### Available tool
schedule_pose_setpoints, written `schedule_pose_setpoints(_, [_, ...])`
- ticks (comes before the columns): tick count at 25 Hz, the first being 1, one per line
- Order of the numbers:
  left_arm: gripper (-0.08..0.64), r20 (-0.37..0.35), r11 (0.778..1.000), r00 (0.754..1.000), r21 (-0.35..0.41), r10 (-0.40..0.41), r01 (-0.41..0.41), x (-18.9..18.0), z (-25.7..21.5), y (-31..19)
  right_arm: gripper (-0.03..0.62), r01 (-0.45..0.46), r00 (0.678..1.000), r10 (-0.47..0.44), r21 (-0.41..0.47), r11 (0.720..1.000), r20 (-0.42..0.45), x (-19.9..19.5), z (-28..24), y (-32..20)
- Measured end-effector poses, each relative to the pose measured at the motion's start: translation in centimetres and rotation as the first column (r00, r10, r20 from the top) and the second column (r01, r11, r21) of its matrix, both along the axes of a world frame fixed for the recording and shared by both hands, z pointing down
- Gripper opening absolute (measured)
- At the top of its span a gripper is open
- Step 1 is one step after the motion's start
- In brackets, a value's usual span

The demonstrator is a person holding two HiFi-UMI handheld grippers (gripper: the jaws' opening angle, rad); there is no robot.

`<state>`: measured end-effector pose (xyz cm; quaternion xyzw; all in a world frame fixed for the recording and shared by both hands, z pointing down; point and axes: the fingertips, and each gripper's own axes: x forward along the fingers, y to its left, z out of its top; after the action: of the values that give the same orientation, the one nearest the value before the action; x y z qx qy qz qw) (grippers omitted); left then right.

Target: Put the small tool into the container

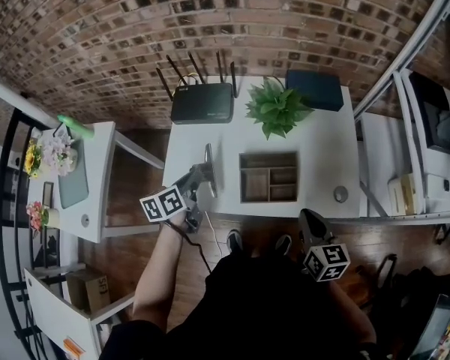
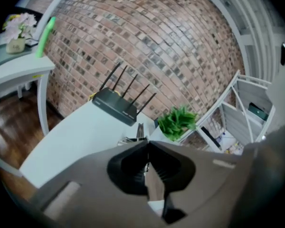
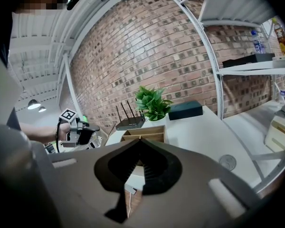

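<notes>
My left gripper (image 1: 200, 177) has its jaws pinched together on the tool (image 1: 208, 163), a thin metal piece at the left of the table (image 1: 322, 148), just beside the container (image 1: 243, 177). The grasp looks made; next I'd lift, carry right over a compartment and release. The right gripper (image 1: 309, 220), jaws together on nothing, hangs off the front edge. White tabletop, router (image 1: 202, 102), plant (image 1: 276, 107), brick wall (image 1: 210, 21) behind.

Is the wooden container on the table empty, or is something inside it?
Empty: the head view shows bare wood in every compartment of the container.
</notes>
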<state>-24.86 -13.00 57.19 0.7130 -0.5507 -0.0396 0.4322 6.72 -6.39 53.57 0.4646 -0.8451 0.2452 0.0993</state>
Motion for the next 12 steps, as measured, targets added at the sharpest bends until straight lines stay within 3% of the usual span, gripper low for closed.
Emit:
schedule_pose_setpoints(5, [0.011, 0.116, 0.984, 0.988, 0.138, 0.099, -0.115, 3.6, -5.8, -0.4, 0.011, 0.003, 1.0, -0.003, -0.001, 1.0, 0.007, -0.1, -0.1, -0.1])
schedule_pose_setpoints(12, [0.011, 0.152, 0.932, 0.954, 0.222, 0.259, -0.288, 9.8, -9.1, -0.7, 0.011, -0.007, 1.0, 0.008, -0.005, 1.0, 0.01, 0.5, 0.0, 0.0])
